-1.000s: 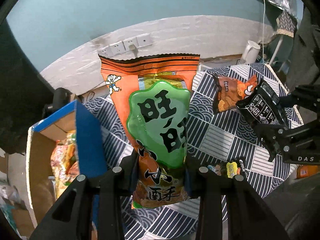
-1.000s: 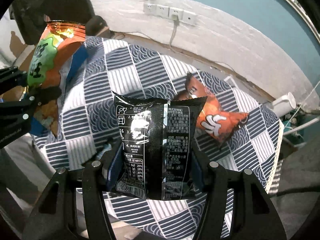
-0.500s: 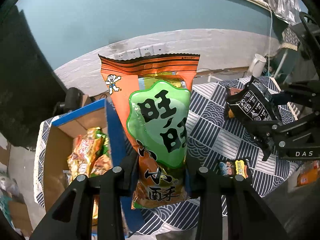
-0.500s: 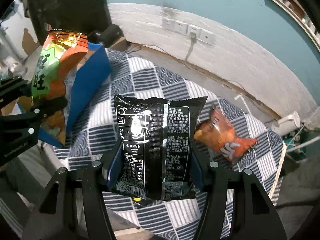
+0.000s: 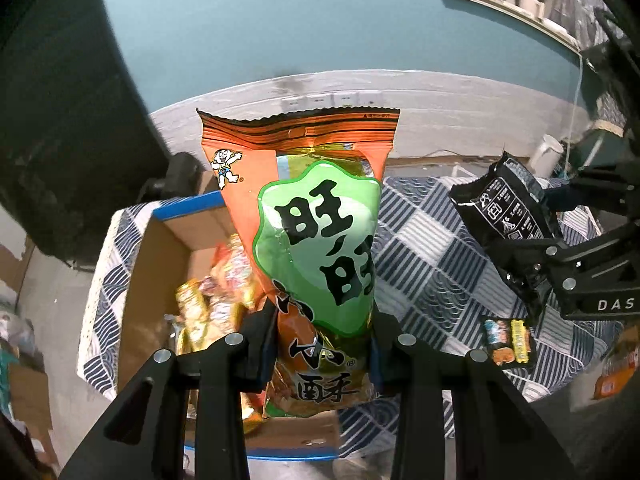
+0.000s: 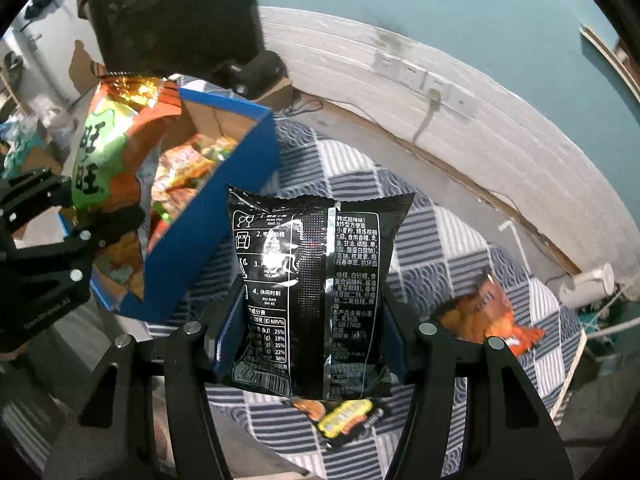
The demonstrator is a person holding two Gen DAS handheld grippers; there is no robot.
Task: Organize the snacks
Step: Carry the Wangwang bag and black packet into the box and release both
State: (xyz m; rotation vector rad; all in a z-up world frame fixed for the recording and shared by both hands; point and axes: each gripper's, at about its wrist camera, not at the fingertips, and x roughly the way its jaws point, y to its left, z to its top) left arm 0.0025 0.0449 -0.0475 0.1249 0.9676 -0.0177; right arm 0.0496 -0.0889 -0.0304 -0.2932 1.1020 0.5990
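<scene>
My left gripper [image 5: 324, 344] is shut on the lower part of a tall orange snack bag with a green label [image 5: 316, 240]; the bag stands upright above the open cardboard box with blue edges [image 5: 152, 280]. Several snack packets [image 5: 216, 304] lie inside that box. My right gripper [image 6: 308, 344] is shut on a black snack packet [image 6: 316, 296], held over the patterned tablecloth [image 6: 432, 232] to the right of the box [image 6: 224, 216]. The left wrist view shows the right gripper [image 5: 536, 272] and its black packet [image 5: 508, 208] at the right; the right wrist view shows the orange bag [image 6: 112, 168] at the left.
A small dark packet [image 6: 340, 416] lies on the cloth below the right gripper, also visible as a small packet [image 5: 506, 340]. An orange packet [image 6: 484, 316] lies farther right. A wall with sockets [image 6: 420, 80] runs behind the table. A white object [image 6: 588, 284] stands off the far edge.
Both grippers carried their packets leftwards toward the box. The box has come under the orange bag, and its inside shows more fully. The grips stayed the same.
</scene>
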